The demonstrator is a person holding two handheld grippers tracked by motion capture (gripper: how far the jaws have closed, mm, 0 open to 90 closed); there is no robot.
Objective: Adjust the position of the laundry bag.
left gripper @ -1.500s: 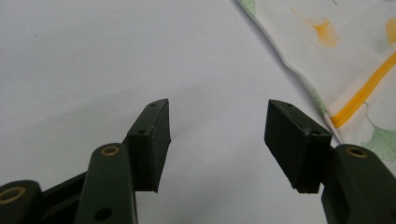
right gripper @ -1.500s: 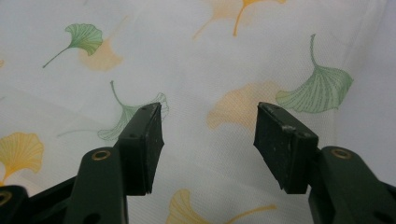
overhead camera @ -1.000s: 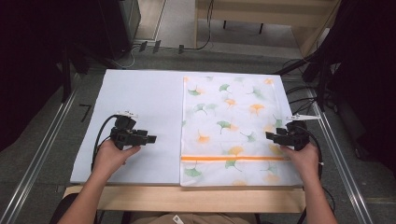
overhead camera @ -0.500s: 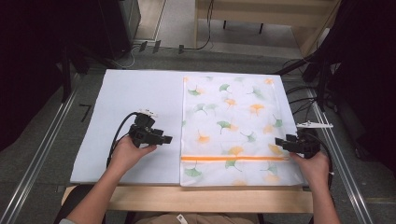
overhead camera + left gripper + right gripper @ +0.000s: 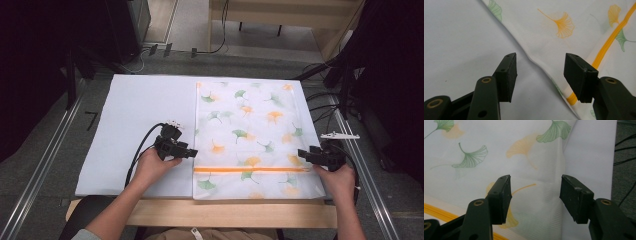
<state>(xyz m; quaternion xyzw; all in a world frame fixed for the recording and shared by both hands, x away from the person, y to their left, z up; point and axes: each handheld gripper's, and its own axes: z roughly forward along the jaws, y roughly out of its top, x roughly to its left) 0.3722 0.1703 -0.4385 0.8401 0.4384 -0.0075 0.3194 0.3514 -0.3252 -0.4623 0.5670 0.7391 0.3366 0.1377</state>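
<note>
A white cloth [image 5: 250,115] printed with green and orange ginkgo leaves lies flat on the right half of a pale blue mat [image 5: 135,115]. An orange stripe [image 5: 250,170] crosses the cloth near its front. My left gripper [image 5: 192,152] is at the cloth's left edge, just above the stripe. Its jaws are open, and in the left gripper view [image 5: 540,72] the cloth's edge [image 5: 534,60] runs between them. My right gripper [image 5: 301,154] is at the cloth's right edge, also open. In the right gripper view [image 5: 535,195] the cloth [image 5: 486,170] lies under the gap.
Metal rails [image 5: 45,165] run along both sides of the table, and a wooden strip [image 5: 225,214] forms its front edge. Black cables [image 5: 320,95] lie beside the mat at the right. Dark equipment stands at the back left.
My left hand has slid right across the mat up to the cloth's left edge. My right hand has shifted slightly outward and nearer, toward the cloth's right edge. Both grippers stay open.
</note>
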